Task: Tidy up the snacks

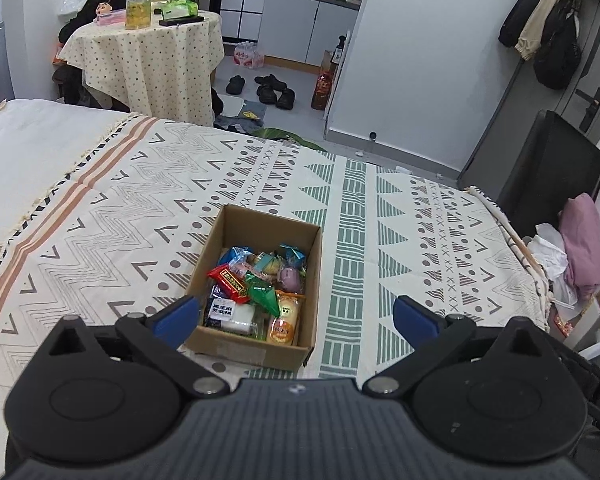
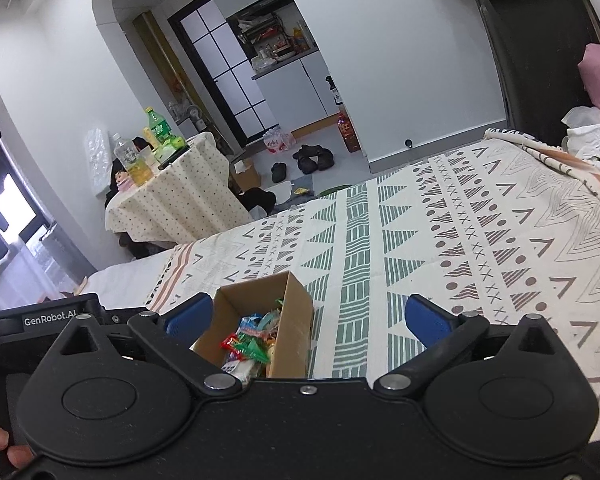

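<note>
Cardboard is the material of the small open box [image 1: 256, 292] that sits on the patterned bedspread [image 1: 380, 216]. Inside it I see the wrapped snacks [image 1: 256, 280] lying mixed together: a red packet [image 1: 230, 282], a green triangular packet [image 1: 265, 292], a yellow bun in clear wrap [image 1: 285, 320] and a dark packet with a white label [image 1: 220, 308].

My left gripper [image 1: 296, 314] hangs above the near end of the box with its jaws wide apart, and nothing is between the blue pads. My right gripper [image 2: 308, 318] is also spread wide and empty; in its view the box [image 2: 296, 320] lies below, between the fingers. Both grippers are apart from the box. Behind the bed stands a round table [image 1: 148, 52] with bottles.
</note>
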The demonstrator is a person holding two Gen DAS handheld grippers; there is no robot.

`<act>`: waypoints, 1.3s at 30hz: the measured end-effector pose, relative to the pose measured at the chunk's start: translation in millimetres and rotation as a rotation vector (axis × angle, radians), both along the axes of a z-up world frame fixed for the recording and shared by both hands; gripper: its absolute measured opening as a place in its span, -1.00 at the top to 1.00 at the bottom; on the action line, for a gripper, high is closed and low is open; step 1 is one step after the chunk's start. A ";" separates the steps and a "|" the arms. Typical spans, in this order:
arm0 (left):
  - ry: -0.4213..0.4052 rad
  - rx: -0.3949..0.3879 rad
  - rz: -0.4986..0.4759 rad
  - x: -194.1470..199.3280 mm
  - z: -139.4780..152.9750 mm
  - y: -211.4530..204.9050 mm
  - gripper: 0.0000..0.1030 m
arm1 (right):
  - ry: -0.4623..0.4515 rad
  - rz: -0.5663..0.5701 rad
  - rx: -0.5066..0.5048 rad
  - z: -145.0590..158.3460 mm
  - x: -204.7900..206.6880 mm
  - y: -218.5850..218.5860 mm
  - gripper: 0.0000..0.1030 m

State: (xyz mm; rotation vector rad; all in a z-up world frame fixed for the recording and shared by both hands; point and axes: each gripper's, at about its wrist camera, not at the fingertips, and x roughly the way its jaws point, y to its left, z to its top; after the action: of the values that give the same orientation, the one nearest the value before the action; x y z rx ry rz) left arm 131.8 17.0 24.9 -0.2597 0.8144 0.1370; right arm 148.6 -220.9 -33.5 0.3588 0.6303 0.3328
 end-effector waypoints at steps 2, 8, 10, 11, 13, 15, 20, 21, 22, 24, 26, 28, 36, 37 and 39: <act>-0.006 0.005 -0.009 -8.4 2.9 0.6 -1.00 | -0.006 0.004 -0.012 3.7 -7.9 1.3 -1.00; -0.028 0.021 -0.034 -31.3 11.2 1.8 -1.00 | -0.024 0.003 -0.042 13.3 -29.6 3.2 -1.00; -0.032 0.029 -0.045 -38.0 13.7 1.7 -1.00 | -0.026 -0.002 -0.053 15.6 -35.4 3.6 -1.00; -0.034 0.035 -0.053 -41.1 14.9 1.2 -1.00 | -0.027 -0.005 -0.059 16.5 -38.0 3.6 -1.00; -0.038 0.049 -0.069 -48.1 17.2 0.2 -1.00 | -0.030 -0.010 -0.076 18.7 -43.1 3.8 -1.00; -0.041 0.060 -0.083 -54.7 18.5 -1.1 -1.00 | -0.035 -0.012 -0.090 21.1 -48.7 4.1 -1.00; -0.062 0.079 -0.108 -72.1 24.0 -3.7 -1.00 | -0.052 -0.007 -0.136 28.9 -66.0 6.6 -1.00; -0.061 0.083 -0.109 -75.9 24.9 -3.9 -1.00 | -0.051 -0.003 -0.146 30.0 -68.6 7.7 -1.00; -0.058 0.090 -0.111 -79.7 25.4 -4.4 -1.00 | -0.050 0.000 -0.155 31.1 -71.7 8.6 -1.00; -0.061 0.095 -0.124 -87.7 26.1 -4.8 -1.00 | -0.051 0.003 -0.167 32.9 -77.8 9.1 -1.00; -0.069 0.100 -0.128 -96.0 27.8 -4.2 -1.00 | -0.050 0.002 -0.176 34.6 -84.7 9.8 -1.00; -0.078 0.113 -0.127 -103.3 29.3 -3.7 -1.00 | -0.054 -0.002 -0.192 35.8 -90.4 11.2 -1.00; -0.088 0.148 -0.143 -120.9 30.6 -1.2 -1.00 | -0.058 0.008 -0.212 37.0 -110.9 12.1 -1.00; -0.086 0.149 -0.147 -121.4 30.2 -0.7 -1.00 | -0.056 0.012 -0.218 36.8 -112.6 12.7 -1.00; -0.083 0.152 -0.149 -121.9 29.4 0.1 -1.00 | -0.055 0.020 -0.228 36.3 -114.8 14.6 -1.00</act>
State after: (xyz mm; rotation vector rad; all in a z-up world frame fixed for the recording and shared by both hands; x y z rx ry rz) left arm 9.9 17.1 54.3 -0.0601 0.7337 0.0475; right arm 33.9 -206.3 2.8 0.1249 0.6113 0.2860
